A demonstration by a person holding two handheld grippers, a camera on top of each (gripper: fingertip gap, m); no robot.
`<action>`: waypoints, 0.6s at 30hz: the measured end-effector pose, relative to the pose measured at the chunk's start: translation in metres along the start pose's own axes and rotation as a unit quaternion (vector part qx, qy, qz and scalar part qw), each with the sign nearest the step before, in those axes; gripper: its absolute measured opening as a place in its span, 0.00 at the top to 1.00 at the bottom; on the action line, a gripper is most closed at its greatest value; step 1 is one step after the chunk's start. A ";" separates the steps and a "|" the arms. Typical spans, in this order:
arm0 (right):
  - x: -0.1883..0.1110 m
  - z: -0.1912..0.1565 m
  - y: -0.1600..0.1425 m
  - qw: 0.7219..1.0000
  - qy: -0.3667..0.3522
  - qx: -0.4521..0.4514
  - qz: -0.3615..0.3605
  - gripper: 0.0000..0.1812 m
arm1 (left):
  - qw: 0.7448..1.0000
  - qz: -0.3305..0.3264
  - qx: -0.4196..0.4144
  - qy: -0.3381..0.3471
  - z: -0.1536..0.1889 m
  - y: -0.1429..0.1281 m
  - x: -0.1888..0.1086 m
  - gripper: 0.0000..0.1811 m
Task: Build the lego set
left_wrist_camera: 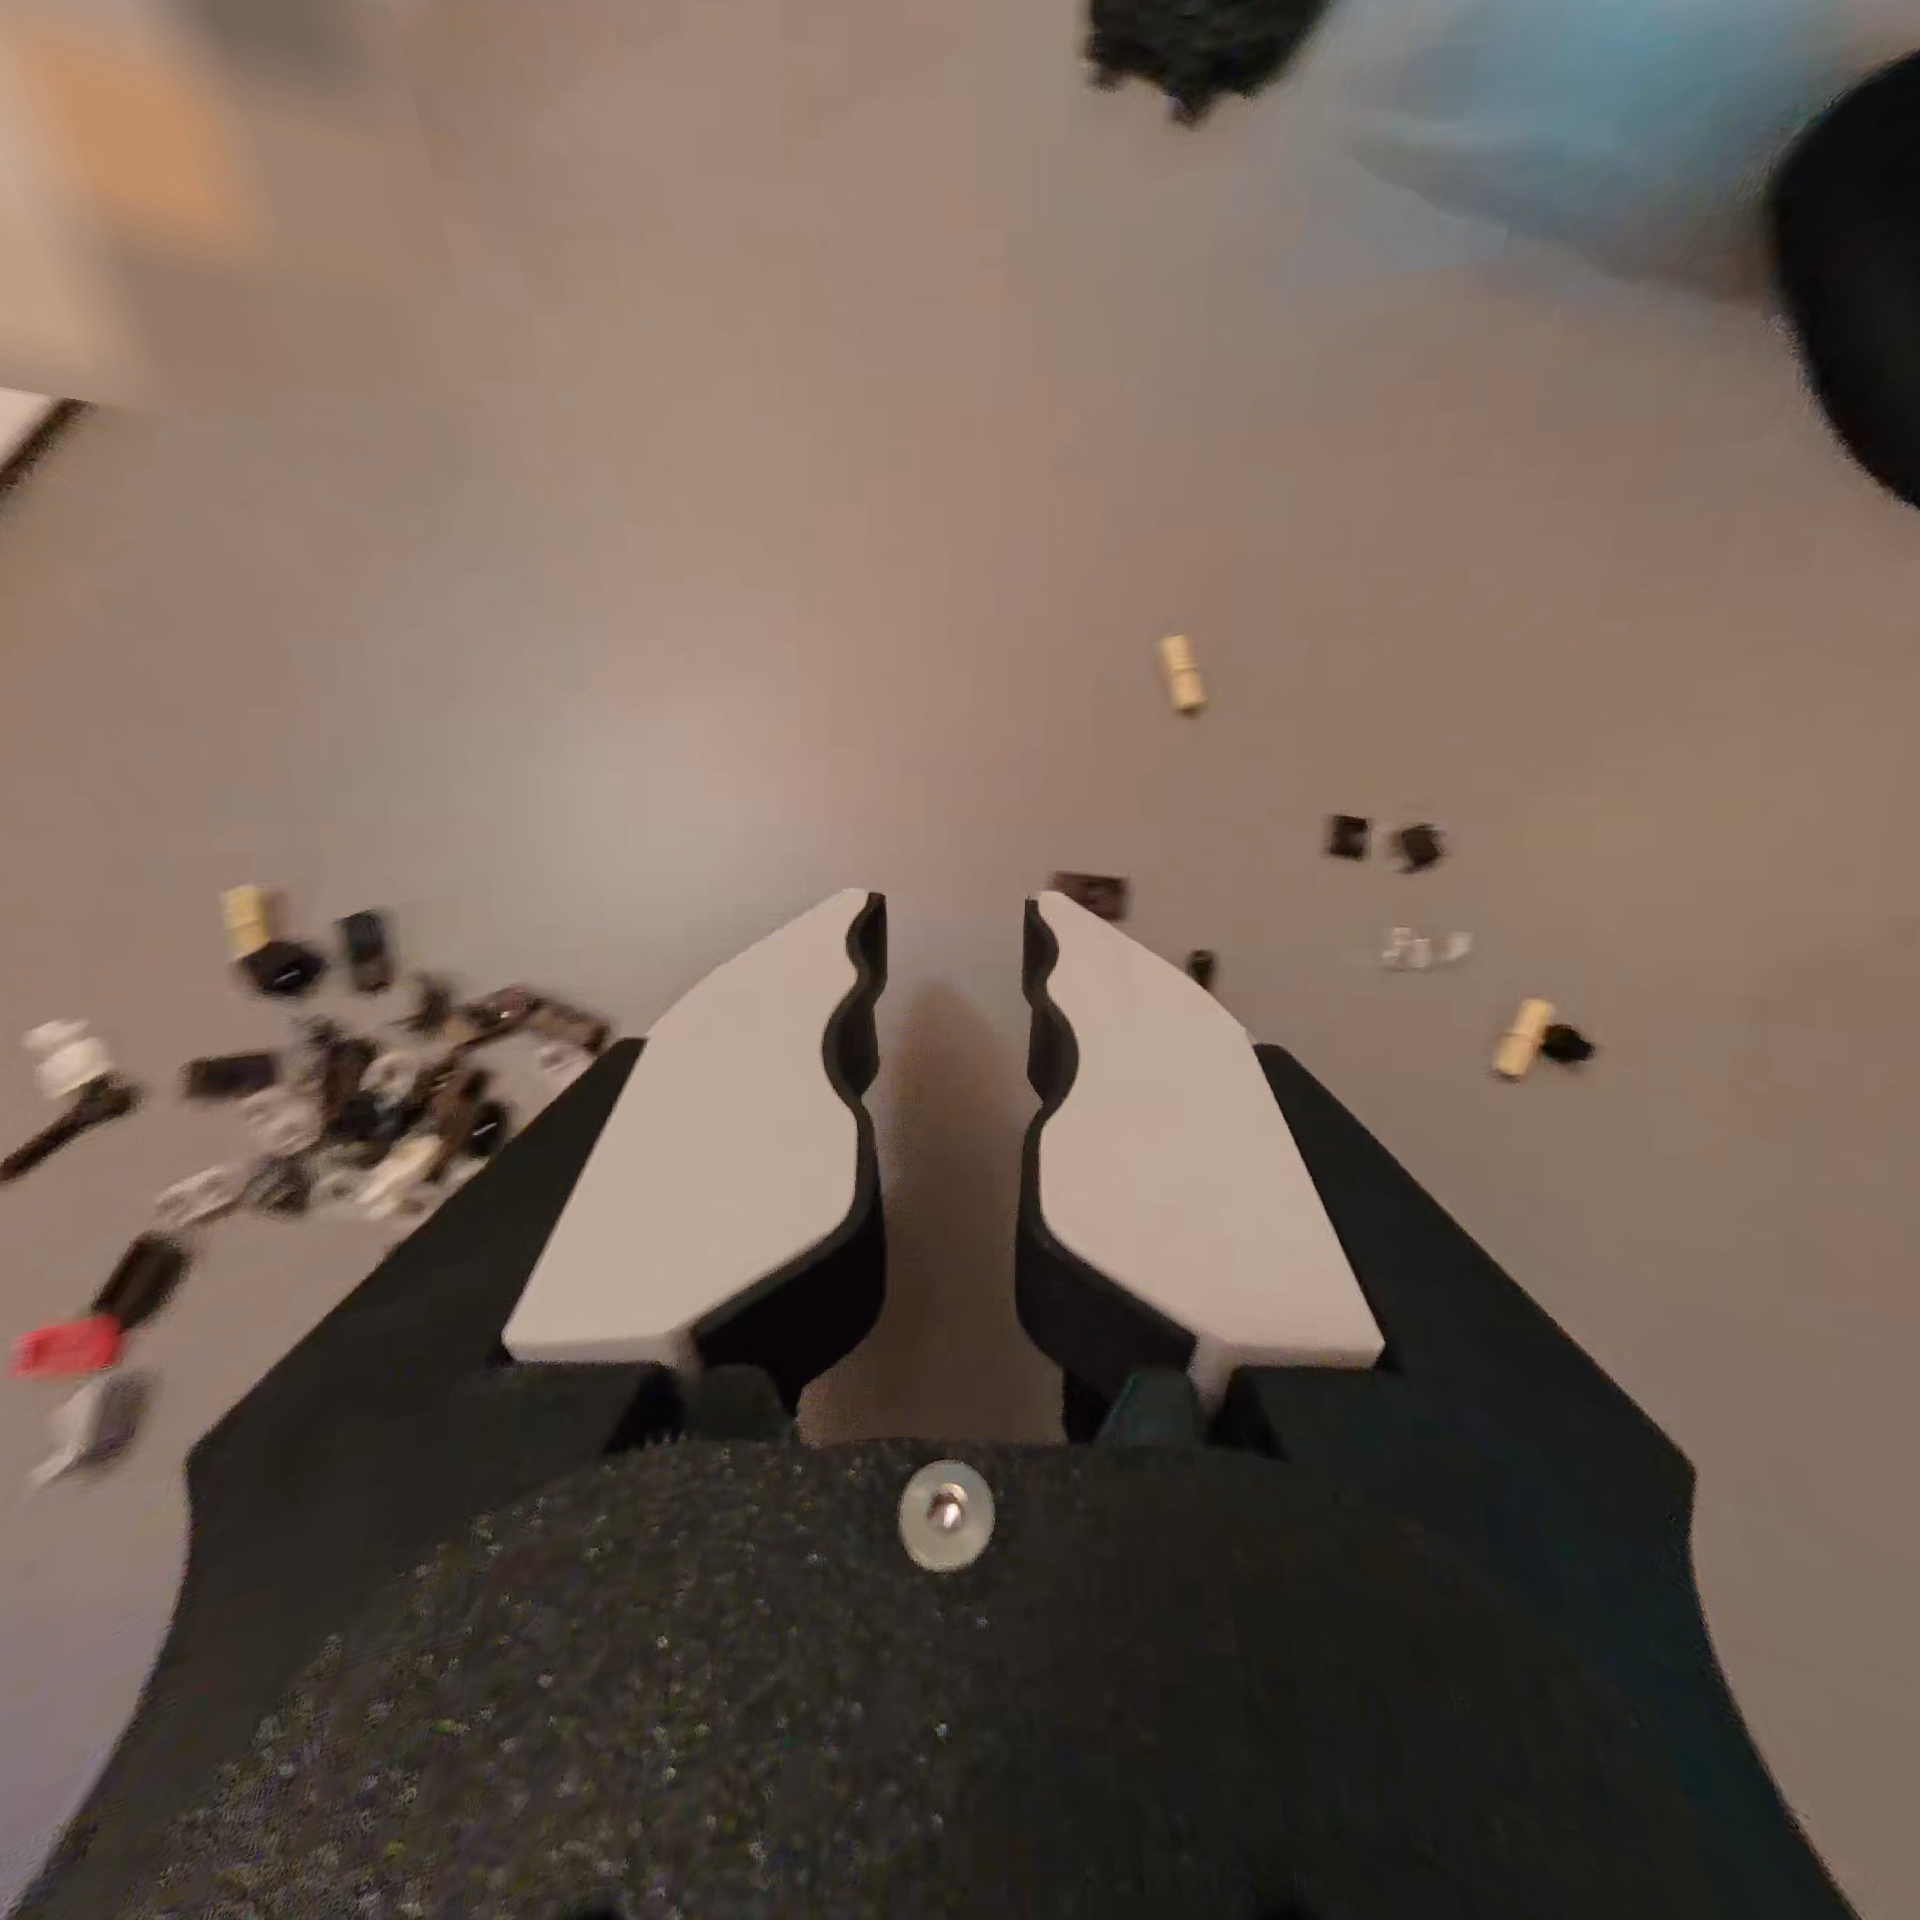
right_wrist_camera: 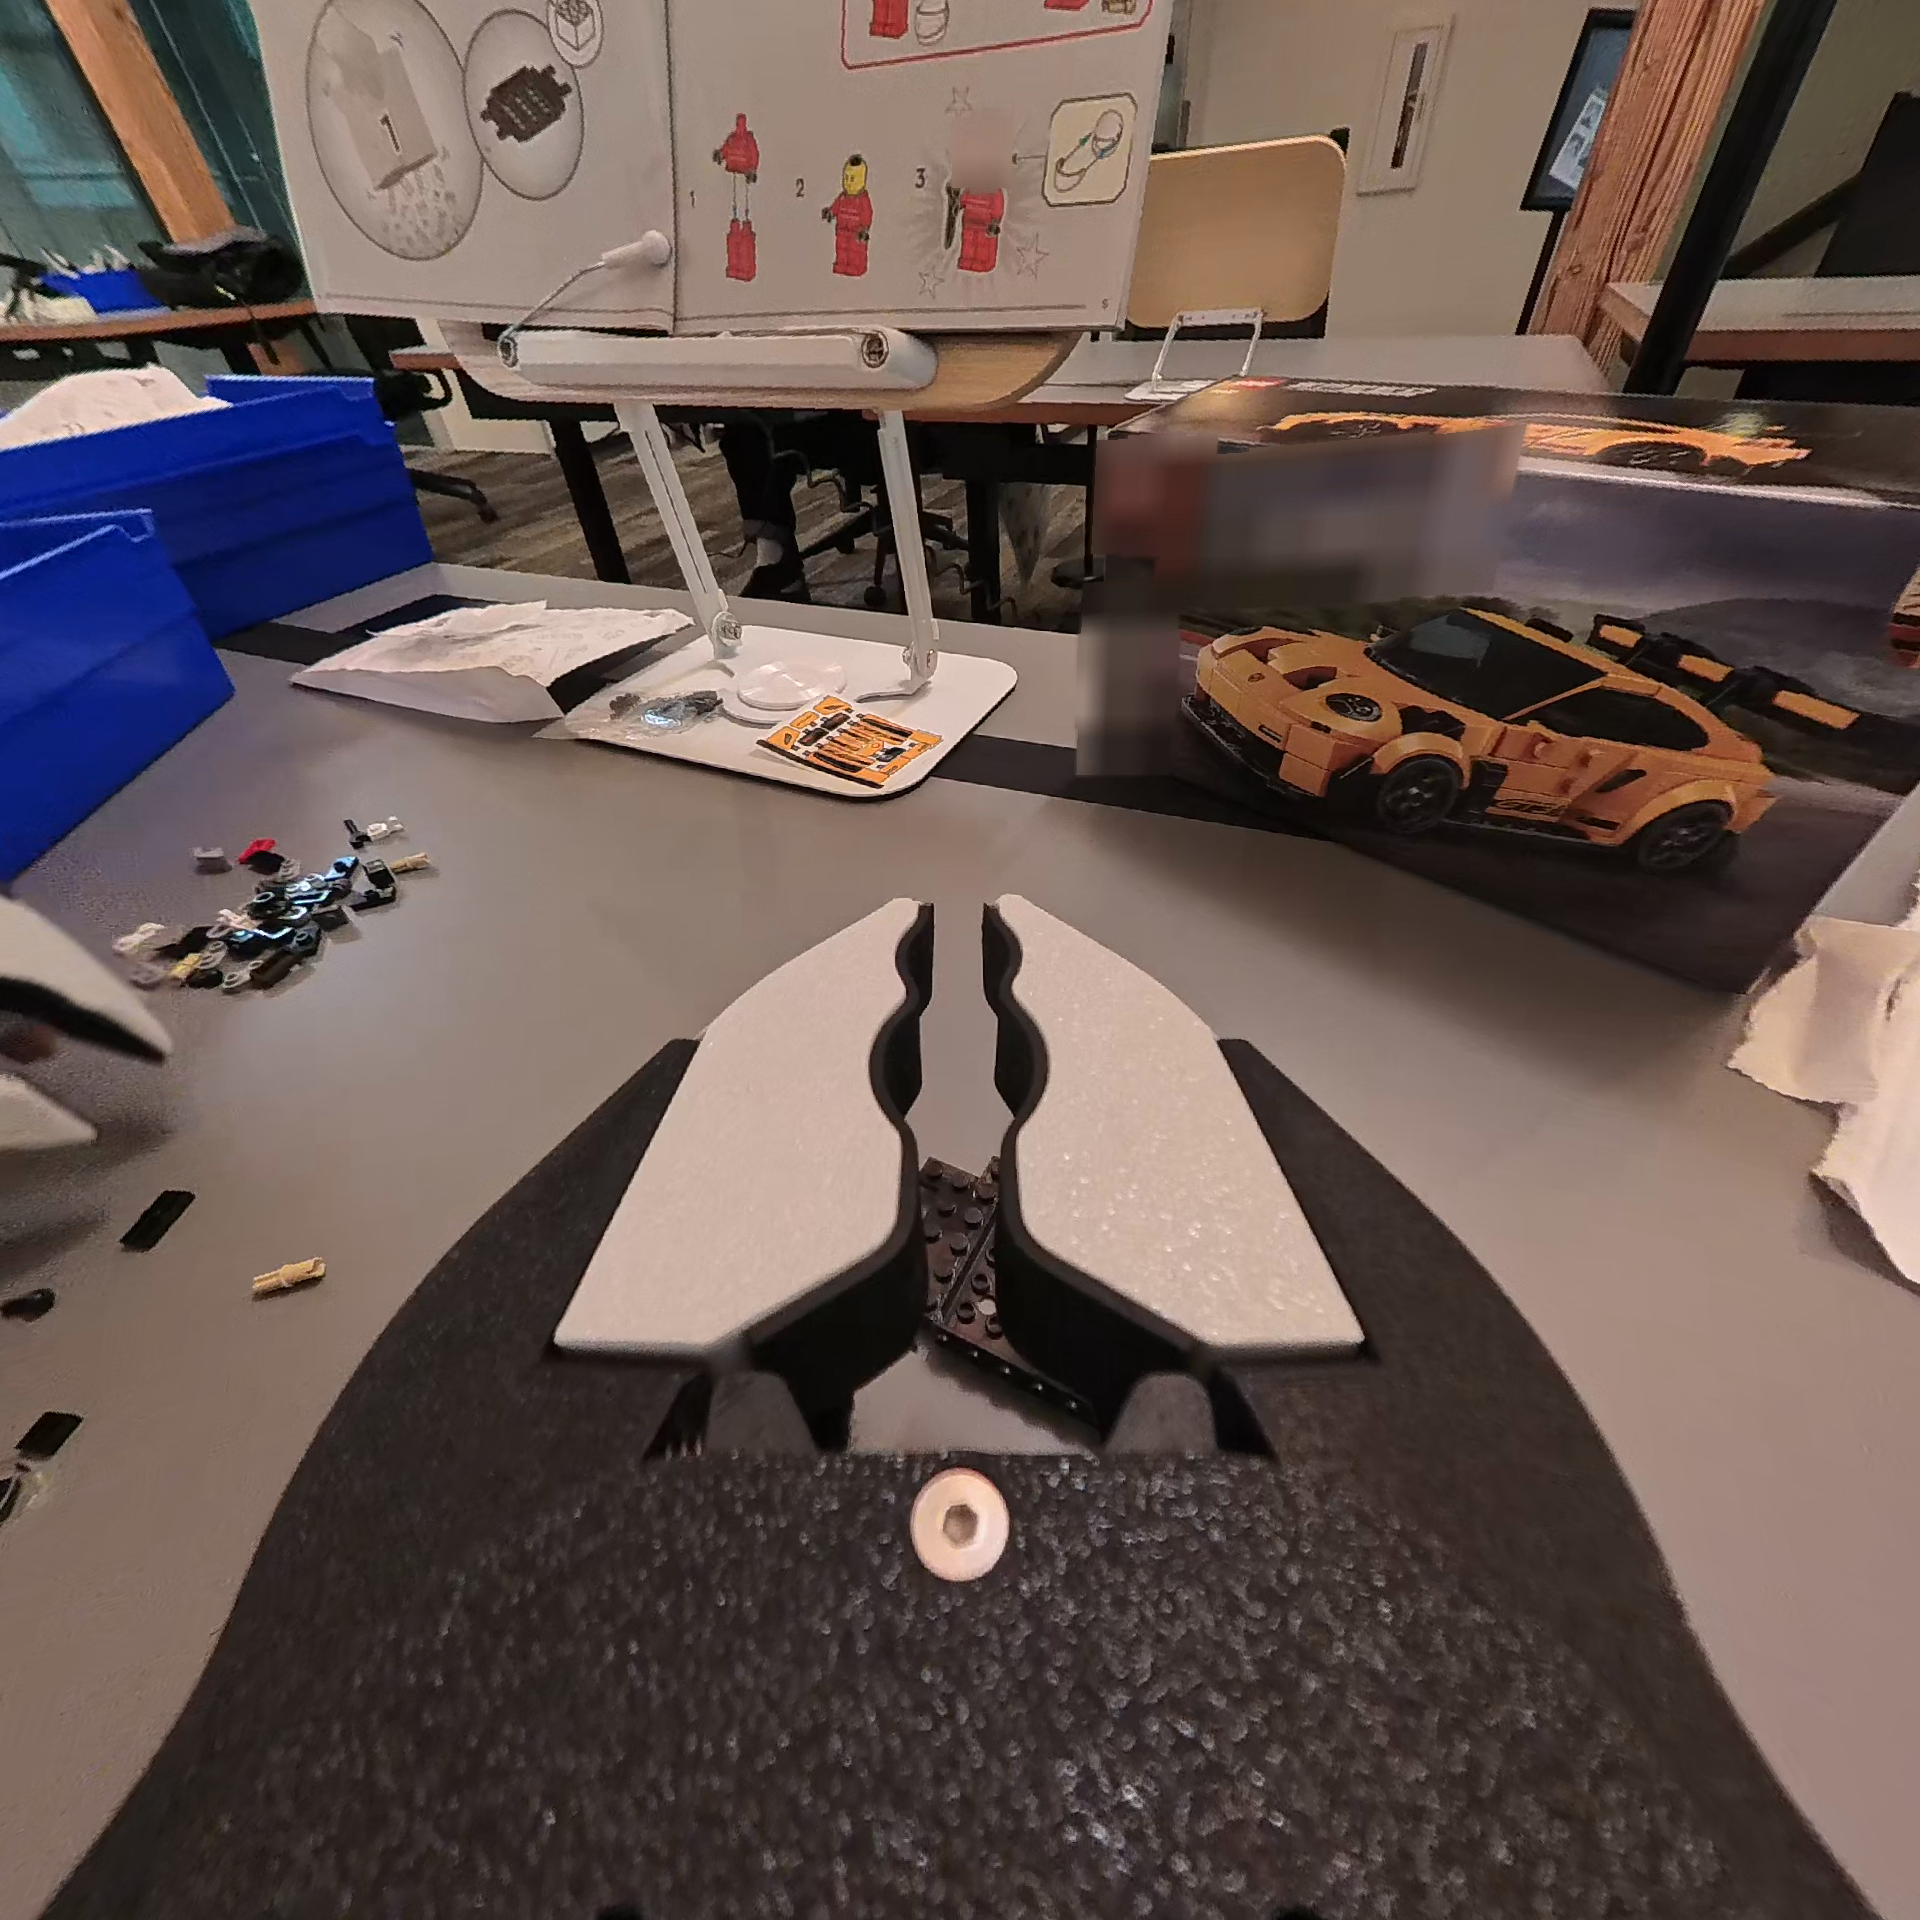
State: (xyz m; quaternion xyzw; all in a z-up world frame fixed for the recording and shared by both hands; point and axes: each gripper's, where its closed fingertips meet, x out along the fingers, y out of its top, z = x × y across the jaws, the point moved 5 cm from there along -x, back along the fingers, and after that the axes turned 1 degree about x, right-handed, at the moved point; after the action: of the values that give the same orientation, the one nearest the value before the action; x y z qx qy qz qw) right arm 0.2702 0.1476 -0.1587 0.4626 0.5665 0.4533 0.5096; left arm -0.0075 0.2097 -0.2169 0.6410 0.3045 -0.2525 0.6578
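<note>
Lying low between the right gripper [right_wrist_camera: 958, 906] fingers: black plate [right_wrist_camera: 961, 1236].

left looks down, blurry; right forward.

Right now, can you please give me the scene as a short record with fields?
surface: grey table
left gripper: open, empty, above the table
right gripper: narrow gap at the tips; black studded plate sits deep between the fingers, grip unclear
loose parts: pile of small pieces at the left
instructions: open booklet on a white stand
box: set box at the right, orange car pictured
bins: blue bins far left
</note>
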 end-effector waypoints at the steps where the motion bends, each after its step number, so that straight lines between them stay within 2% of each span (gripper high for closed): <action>1: 0.000 0.000 0.000 1.000 0.000 0.000 0.000 0.95 | 1.000 -0.002 0.006 -0.014 0.007 0.001 0.005 0.87; 5: -0.001 0.001 0.001 1.000 -0.001 0.001 0.002 0.95 | 0.998 -0.022 0.016 -0.052 0.022 -0.002 0.022 0.87; 7: -0.001 0.001 0.001 1.000 0.000 0.001 0.003 0.95 | 0.998 -0.028 0.022 -0.043 0.021 -0.004 0.026 0.91; 11: -0.001 0.002 0.001 1.000 0.000 0.004 0.003 0.95 | 0.998 -0.042 0.026 -0.038 0.018 -0.006 0.023 0.91; 14: -0.001 0.002 0.002 1.000 0.000 0.003 0.004 0.95 | 0.998 -0.048 0.028 -0.004 0.003 -0.011 0.017 0.91; 18: -0.002 0.002 0.002 1.000 0.000 0.003 0.005 0.95 | 0.995 -0.047 -0.008 0.092 -0.044 -0.022 0.001 0.91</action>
State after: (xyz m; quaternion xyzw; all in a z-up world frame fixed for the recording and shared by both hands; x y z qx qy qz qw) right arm 0.2721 0.1463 -0.1565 0.4669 0.5660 0.4538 0.5057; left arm -0.0265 0.2522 -0.2324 0.6410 0.3954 -0.2210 0.6196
